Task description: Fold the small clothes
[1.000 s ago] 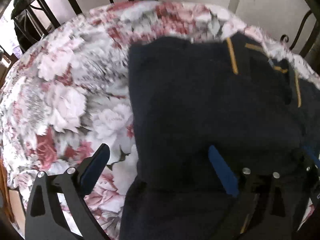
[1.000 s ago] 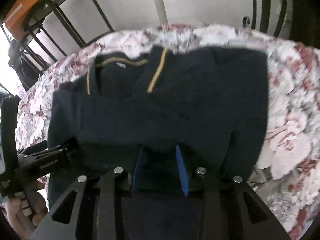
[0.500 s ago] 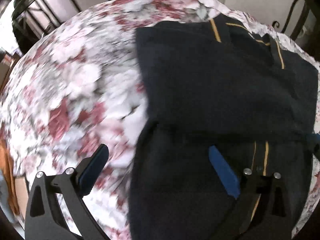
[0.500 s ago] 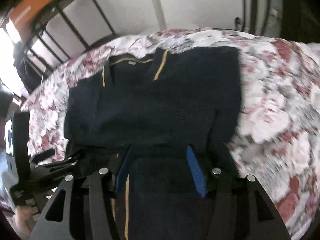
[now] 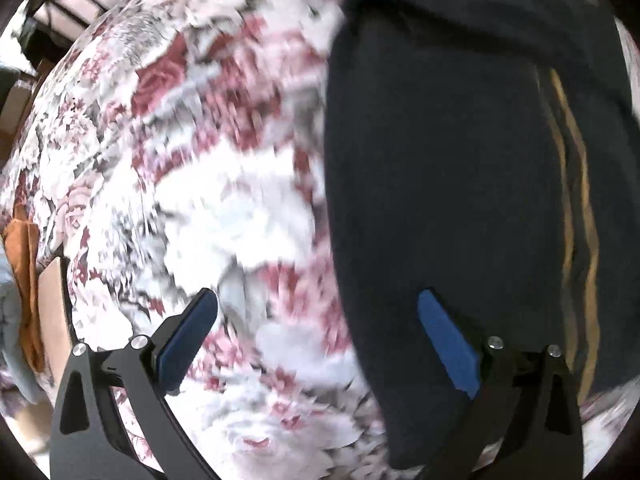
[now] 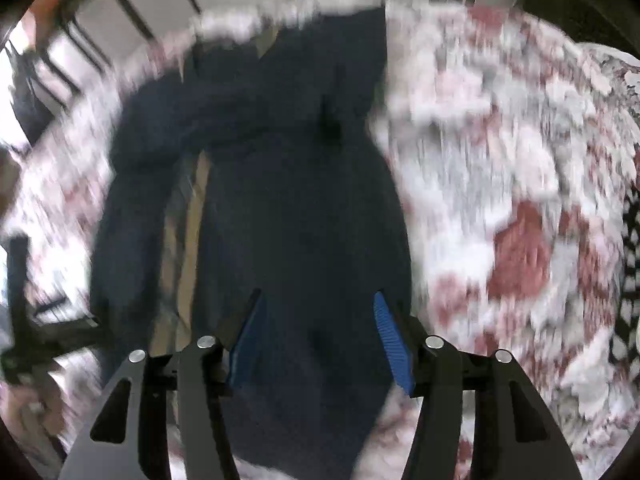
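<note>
A small dark navy garment [image 5: 440, 152] with thin yellow stripes [image 5: 576, 184] lies folded on a floral pink and white cloth [image 5: 224, 184]. My left gripper [image 5: 320, 332] is open and empty; its right finger is over the garment's left edge, its left finger over the floral cloth. In the right wrist view the garment [image 6: 292, 200] runs lengthwise away from me. My right gripper [image 6: 316, 328] is open above the garment's near end, holding nothing. Both views are motion blurred.
The floral cloth [image 6: 500, 184] covers a round surface that drops away at its edges. Dark metal railing bars [image 6: 120, 12] and a pale wall stand behind it. An orange cloth [image 5: 24, 272] hangs at the far left. The other gripper's dark body [image 6: 36, 320] shows at left.
Both grippers have pulled back and tilted down toward the garment's near end. The right gripper's jaws have opened wider. The garment now lies longer, with its folded-over part stretched along the table.
</note>
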The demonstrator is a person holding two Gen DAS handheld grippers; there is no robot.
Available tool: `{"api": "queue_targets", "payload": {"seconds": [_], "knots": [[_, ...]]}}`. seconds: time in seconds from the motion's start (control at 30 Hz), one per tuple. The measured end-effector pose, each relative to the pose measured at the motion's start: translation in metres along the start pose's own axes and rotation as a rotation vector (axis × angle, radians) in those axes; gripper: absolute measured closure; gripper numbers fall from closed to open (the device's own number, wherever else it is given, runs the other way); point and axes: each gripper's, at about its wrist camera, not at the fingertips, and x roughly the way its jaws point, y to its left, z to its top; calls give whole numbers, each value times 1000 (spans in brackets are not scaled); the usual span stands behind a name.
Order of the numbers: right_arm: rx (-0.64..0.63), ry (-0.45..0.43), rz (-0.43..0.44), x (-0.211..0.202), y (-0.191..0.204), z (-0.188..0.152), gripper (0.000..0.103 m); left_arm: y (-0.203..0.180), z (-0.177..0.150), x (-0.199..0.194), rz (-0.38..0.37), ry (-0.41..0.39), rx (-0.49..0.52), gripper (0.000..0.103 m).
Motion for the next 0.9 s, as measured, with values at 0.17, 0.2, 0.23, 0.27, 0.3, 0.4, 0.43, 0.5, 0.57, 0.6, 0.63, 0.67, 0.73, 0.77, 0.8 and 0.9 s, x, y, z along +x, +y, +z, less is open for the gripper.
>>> {"api": "queue_targets", "payload": {"seconds": [0.17,0.2,0.23,0.27,0.3,0.4,0.43,0.5,0.57,0.6,0.63,0.67,0.73,0.77,0.8,0.9], "knots": [[-39,-34,11,-17,1,-21,40,12,-30,-8,-123,24,-55,6],[5,-49,47,-26,-6,-25,38,17,-33,-11,-183,36,-81,6],[40,-58,77,-33,-12,-29,38,21,-37,-13,-231,40,-96,6],[80,-67,107,-40,-20,-33,38,23,-40,-17,-286,38,-110,6],[106,-72,117,-44,-25,-35,38,24,-45,-21,-309,30,-116,6],[163,-90,140,-51,-39,-40,38,25,-55,-30,-333,0,-99,8],[181,-93,143,-51,-44,-42,38,25,-57,-32,-340,-2,-88,11],[217,-88,155,-49,-52,-42,38,6,-53,-37,-364,-1,-63,16],[237,-77,169,-45,-59,-41,38,2,-50,-31,-369,-2,-45,17],[245,-65,171,-40,-60,-40,38,0,-48,-29,-359,-4,-42,17],[253,-50,174,-34,-60,-39,38,-4,-46,-26,-356,1,-44,17],[260,-40,174,-28,-60,-40,38,1,-40,-14,-351,18,-52,17],[282,-15,168,-18,-61,-40,38,-21,-42,-9,-357,58,-83,15],[287,-7,166,-15,-60,-41,38,-24,-41,-6,-358,60,-89,15],[287,5,161,-11,-58,-43,38,-34,-60,-11,-353,54,-88,16],[268,-4,166,-16,-49,-48,38,-41,-70,-21,-366,47,-82,19]]}}
